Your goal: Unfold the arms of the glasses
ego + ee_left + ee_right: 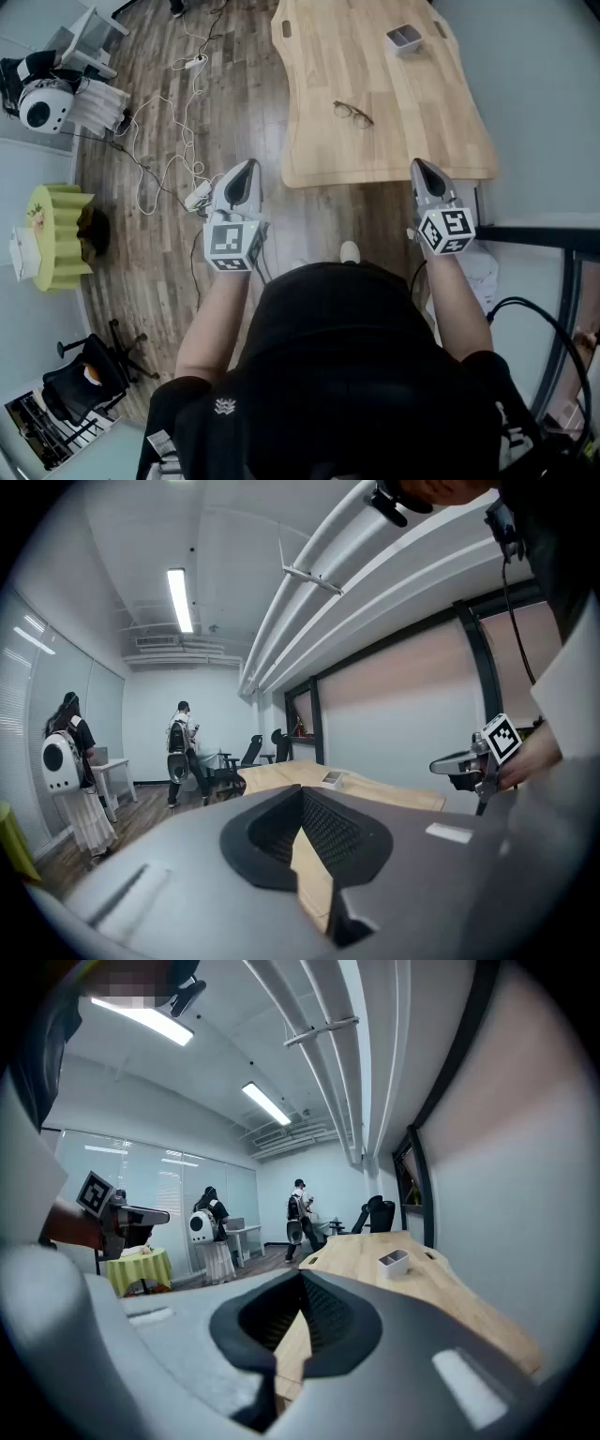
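Note:
A pair of thin dark-rimmed glasses (353,113) lies on the light wooden table (412,131), near its middle, arms folded as far as I can tell. My left gripper (247,167) hangs over the floor just left of the table's near corner, jaws shut on nothing. My right gripper (418,166) is at the table's near edge, also shut and empty. In the left gripper view the closed jaws (302,791) point along the table (384,795). In the right gripper view the closed jaws (300,1275) do the same. Neither gripper view shows the glasses.
A small grey tray (404,37) sits at the table's far end. White cables and a power strip (195,62) trail over the wood floor. A green-covered stand (58,234) and an office chair (89,375) stand left. Two people (300,1211) are far off.

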Action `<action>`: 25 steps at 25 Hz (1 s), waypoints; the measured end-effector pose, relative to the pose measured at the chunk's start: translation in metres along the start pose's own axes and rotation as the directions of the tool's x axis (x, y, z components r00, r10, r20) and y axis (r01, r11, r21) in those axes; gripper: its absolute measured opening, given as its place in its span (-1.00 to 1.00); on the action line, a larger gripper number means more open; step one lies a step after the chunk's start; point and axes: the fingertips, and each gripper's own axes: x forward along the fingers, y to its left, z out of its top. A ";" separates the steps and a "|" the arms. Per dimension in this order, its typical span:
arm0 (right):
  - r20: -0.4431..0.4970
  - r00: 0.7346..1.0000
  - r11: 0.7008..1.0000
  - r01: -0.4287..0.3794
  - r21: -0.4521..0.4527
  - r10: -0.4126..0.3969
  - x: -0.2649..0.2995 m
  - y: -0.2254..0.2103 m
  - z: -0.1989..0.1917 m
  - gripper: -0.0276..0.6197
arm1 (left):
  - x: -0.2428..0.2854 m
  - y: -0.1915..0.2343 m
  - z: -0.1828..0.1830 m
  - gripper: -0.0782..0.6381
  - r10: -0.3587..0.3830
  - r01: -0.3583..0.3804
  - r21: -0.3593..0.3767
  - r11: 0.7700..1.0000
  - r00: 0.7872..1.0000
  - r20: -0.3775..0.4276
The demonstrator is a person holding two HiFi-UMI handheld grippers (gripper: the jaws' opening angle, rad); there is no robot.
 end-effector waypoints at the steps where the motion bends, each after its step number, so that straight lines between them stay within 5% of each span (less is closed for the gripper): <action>1: -0.007 1.000 1.000 -0.013 -0.006 0.012 0.002 -0.001 0.000 -0.91 | 0.000 -0.001 0.000 -0.76 0.002 -0.002 0.000 1.000 1.000 -0.005; 10: -0.062 0.991 0.992 -0.117 -0.036 0.115 0.023 -0.016 -0.017 -0.91 | 0.014 -0.023 -0.017 -0.76 0.043 -0.043 0.011 0.999 0.997 -0.063; 18: -0.065 0.997 0.999 -0.035 0.041 0.038 0.052 -0.027 -0.030 -0.91 | 0.050 -0.001 -0.023 -0.76 0.010 -0.010 0.006 1.000 0.996 -0.087; 25: -0.085 0.996 1.000 0.009 0.020 -0.008 0.085 -0.032 -0.022 -0.91 | 0.126 0.020 -0.035 -0.76 -0.111 0.111 -0.010 0.994 0.990 -0.082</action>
